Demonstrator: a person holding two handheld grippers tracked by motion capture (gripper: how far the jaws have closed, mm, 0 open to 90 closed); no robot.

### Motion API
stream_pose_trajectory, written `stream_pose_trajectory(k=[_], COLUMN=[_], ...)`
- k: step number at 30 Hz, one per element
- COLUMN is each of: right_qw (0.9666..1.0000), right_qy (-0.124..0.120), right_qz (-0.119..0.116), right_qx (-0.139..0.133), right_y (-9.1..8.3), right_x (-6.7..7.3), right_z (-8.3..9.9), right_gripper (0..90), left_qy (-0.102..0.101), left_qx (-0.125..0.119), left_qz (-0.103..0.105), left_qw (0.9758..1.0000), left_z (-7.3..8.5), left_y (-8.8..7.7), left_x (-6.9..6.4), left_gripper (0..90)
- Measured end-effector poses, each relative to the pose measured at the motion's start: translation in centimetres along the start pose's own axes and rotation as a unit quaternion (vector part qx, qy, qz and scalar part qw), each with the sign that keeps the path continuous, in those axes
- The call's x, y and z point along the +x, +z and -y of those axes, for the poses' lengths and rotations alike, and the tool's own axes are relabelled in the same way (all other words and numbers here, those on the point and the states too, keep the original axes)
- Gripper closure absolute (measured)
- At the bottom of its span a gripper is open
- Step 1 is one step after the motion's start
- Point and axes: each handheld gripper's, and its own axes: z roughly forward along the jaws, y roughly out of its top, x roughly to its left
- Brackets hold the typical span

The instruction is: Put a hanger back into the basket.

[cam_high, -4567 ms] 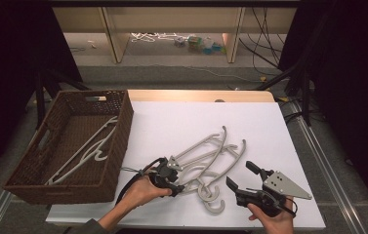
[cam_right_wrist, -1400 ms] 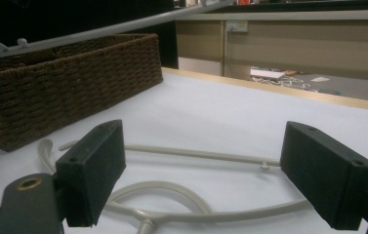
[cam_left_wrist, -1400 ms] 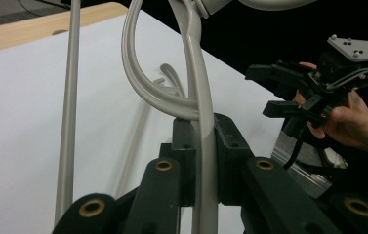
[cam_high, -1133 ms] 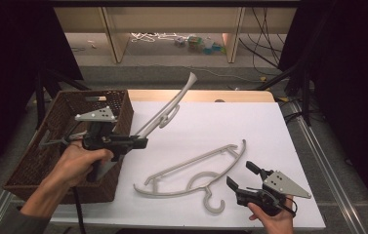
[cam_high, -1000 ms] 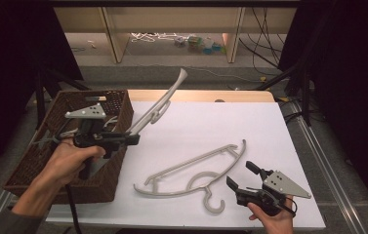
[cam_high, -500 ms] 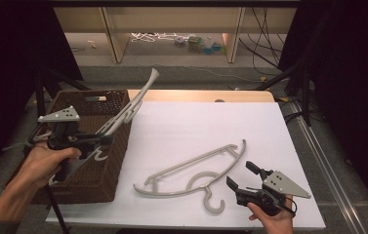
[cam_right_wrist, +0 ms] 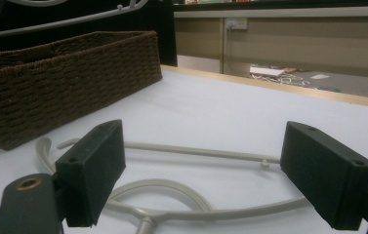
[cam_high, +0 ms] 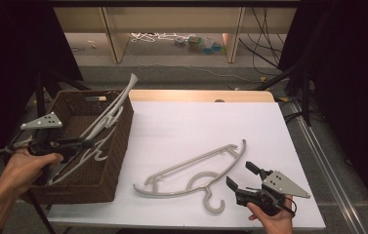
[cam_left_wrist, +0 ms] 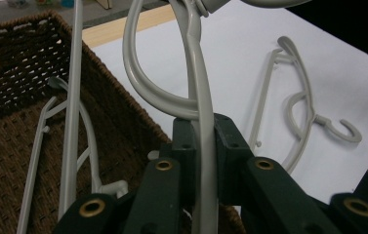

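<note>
Plastic, pale grey, stiff, light, slippery: thin clothes hanger [cam_high: 104, 113] pinched at neck by left gripper [cam_high: 81, 143], tilted over brown wicker basket [cam_high: 118, 161]. Right gripper [cam_high: 240, 176] wide open, empty, beside second grey hanger [cam_high: 196, 165] right of basket.

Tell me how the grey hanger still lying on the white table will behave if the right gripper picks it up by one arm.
The hanger on the table looks like thin, rigid moulded plastic, so probably light and stiff. Gripped off-centre by the right gripper, it would likely swing and tilt. Its smooth rod may pivot between the pads.
</note>
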Motion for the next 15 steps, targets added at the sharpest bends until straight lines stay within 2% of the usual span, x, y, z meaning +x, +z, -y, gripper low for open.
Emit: stream_pose_trajectory(k=[4,5,8,10,13,14,15], right_qw=[1.0000,1.0000,1.0000,1.0000,1.0000,1.0000,1.0000], right_qy=[0.000,0.001,0.002,0.002,0.000,0.000,0.001], right_qz=[0.000,0.000,0.000,0.000,0.000,0.001,0.000], right_qx=[0.005,0.005,0.003,0.005,0.004,0.004,0.000], right_y=[0.0,0.0,0.0,0.0,0.0,0.0,0.0], right_x=[0.0,0.0,0.0,0.0,0.0,0.0,0.0], right_z=[0.0,0.0,0.0,0.0,0.0,0.0,0.0], right_gripper=[17.5,17.5,17.5,17.5,17.5,17.5,17.5], left_qy=[0.004,-0.001,0.006,0.017,0.008,0.023,0.017], left_qx=[0.009,0.008,0.013,0.029,0.024,0.037,0.033], left_qz=[-0.005,-0.008,-0.016,-0.018,-0.020,-0.020,-0.022], left_qw=[0.9999,0.9999,0.9998,0.9993,0.9995,0.9989,0.9991], left_z=[0.5,0.6,0.9,1.0,1.4,1.4,1.6], left_y=[-0.1,-0.2,-0.3,-0.4,-0.3,-0.4,-0.4], left_x=[0.7,0.8,1.1,1.5,1.8,2.2,2.3], left_gripper=[81.4,81.3,81.3,81.3,81.3,81.3,81.3])
